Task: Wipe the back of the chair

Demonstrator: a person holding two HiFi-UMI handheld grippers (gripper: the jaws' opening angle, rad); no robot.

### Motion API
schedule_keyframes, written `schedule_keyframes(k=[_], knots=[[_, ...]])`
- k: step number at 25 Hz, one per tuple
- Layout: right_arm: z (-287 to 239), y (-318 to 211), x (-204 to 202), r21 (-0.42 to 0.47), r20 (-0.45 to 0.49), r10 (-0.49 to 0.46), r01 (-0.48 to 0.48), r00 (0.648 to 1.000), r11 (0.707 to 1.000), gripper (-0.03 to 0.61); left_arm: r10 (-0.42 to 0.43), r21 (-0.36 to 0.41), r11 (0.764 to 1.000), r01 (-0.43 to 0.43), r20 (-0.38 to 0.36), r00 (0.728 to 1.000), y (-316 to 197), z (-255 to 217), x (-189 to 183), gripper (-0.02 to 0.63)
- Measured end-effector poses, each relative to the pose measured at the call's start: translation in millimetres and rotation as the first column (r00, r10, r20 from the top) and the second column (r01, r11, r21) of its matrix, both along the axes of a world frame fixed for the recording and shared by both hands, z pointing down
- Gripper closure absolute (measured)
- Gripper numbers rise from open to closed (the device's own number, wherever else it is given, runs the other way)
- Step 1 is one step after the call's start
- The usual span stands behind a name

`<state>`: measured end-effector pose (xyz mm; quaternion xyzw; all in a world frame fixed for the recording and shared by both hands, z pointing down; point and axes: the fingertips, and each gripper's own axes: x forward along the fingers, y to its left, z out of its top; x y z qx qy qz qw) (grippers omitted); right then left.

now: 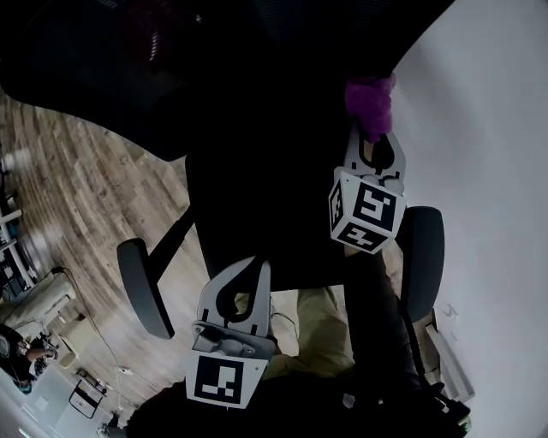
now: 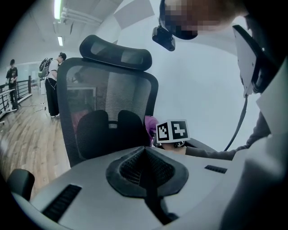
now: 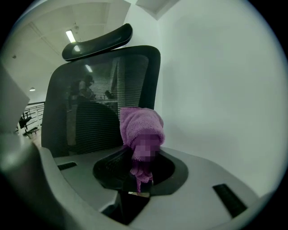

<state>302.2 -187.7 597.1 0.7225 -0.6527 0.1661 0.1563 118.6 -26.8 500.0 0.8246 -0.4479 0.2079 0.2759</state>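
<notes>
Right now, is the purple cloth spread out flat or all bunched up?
Bunched up. The right gripper pinches the purple cloth, which sticks up as a crumpled wad, not a flat sheet.

Head view: high contrast. The white wall (image 1: 488, 111) at right is bright, nearly blown out. The chair (image 1: 257, 128) is underexposed to almost flat black, with its mesh detail lost. The wooden floor (image 1: 77, 188) is moderately lit and smeared toward the left edge. The purple cloth (image 1: 370, 103) is soft, possibly motion blur.

Left gripper view: strong fisheye, black corners. Ceiling strip lights (image 2: 57, 9) glare at upper left. The wall is evenly lit, with no hard shadows. The left gripper (image 2: 145, 150) in the foreground is out of focus; the chair back is sharper.

Right gripper view: dimmer, greenish cast, round black border. One ceiling light (image 3: 70, 36) at upper left; another shines through the chair mesh. The cloth is fairly sharp. Straight lines bend near the rim.
</notes>
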Motion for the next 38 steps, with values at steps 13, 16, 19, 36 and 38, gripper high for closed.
schedule_keyframes(k=[13,16,19,36,38], knots=[[18.4,4.3,-37.5,0.023,-0.096,-0.048,0.051,0.994,0.998,0.479,-0.107,-0.019,0.994,0.106,-0.034,0.994,0.8,29.8,-55.3,0.611],[24.4,4.3,-53.0,0.012,-0.102,-0.075,0.077,0.992,0.997,0.479,-0.114,-0.011,0.993,0.113,-0.039,0.993,2.2,29.8,-66.3,0.611],[29.4,2.2,-73.0,-0.002,-0.1,-0.11,0.11,0.989,0.994,0.479,-0.129,-0.001,0.992,0.129,-0.042,0.991,2.6,26.1,-79.4,0.611],[43.2,-4.5,-173.7,-0.022,-0.054,-0.207,0.206,0.977,0.978,0.479,-0.203,0.015,0.979,0.204,-0.047,0.978,8.0,19.2,-155.7,0.61],[45.0,-4.9,-183.5,-0.021,-0.05,-0.215,0.214,0.975,0.977,0.479,-0.212,0.016,0.977,0.213,-0.05,0.976,7.6,20.0,-163.4,0.61]])
